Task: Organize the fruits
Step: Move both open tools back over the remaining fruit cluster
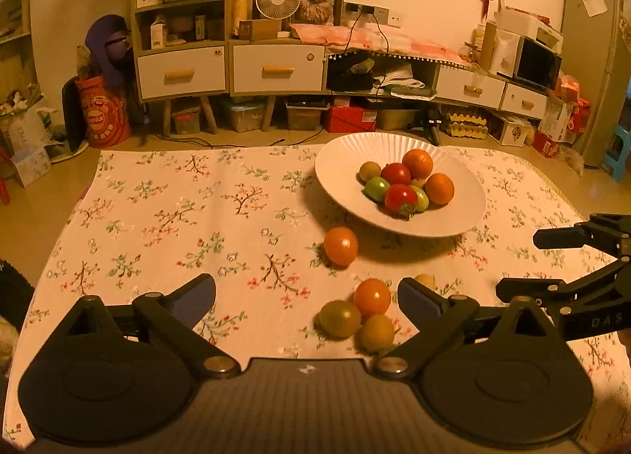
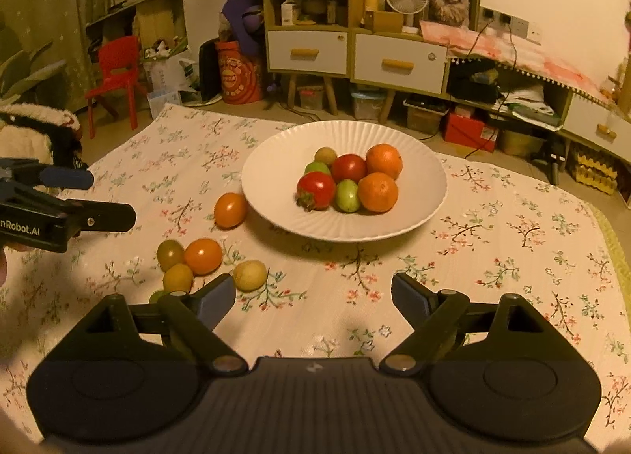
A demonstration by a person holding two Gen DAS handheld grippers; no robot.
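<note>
A white fluted plate (image 1: 347, 154) (image 2: 276, 146) holds several fruits: oranges, red and green ones. On the floral cloth in front of it lie a lone orange fruit (image 1: 340, 246) (image 2: 230, 210) and a cluster: an orange one (image 1: 372, 296) (image 2: 203, 256), a greenish-brown one (image 1: 340, 318) (image 2: 170, 255) and a yellow one (image 1: 376, 332) (image 2: 178, 277). A pale yellow fruit (image 2: 250, 275) lies by the right gripper's left finger. My left gripper (image 1: 307, 290) (image 2: 110, 197) is open, with the cluster near its right finger, untouched. My right gripper (image 2: 313, 285) (image 1: 520, 264) is open over bare cloth.
The floral tablecloth (image 1: 177, 217) covers the table; its far edge runs just behind the plate. A small green fruit (image 2: 157, 296) peeks out by the right gripper's left finger. A fluffy sleeve (image 2: 31, 126) is at the left. Cabinets (image 1: 276, 67) and a red chair (image 2: 116, 71) stand beyond.
</note>
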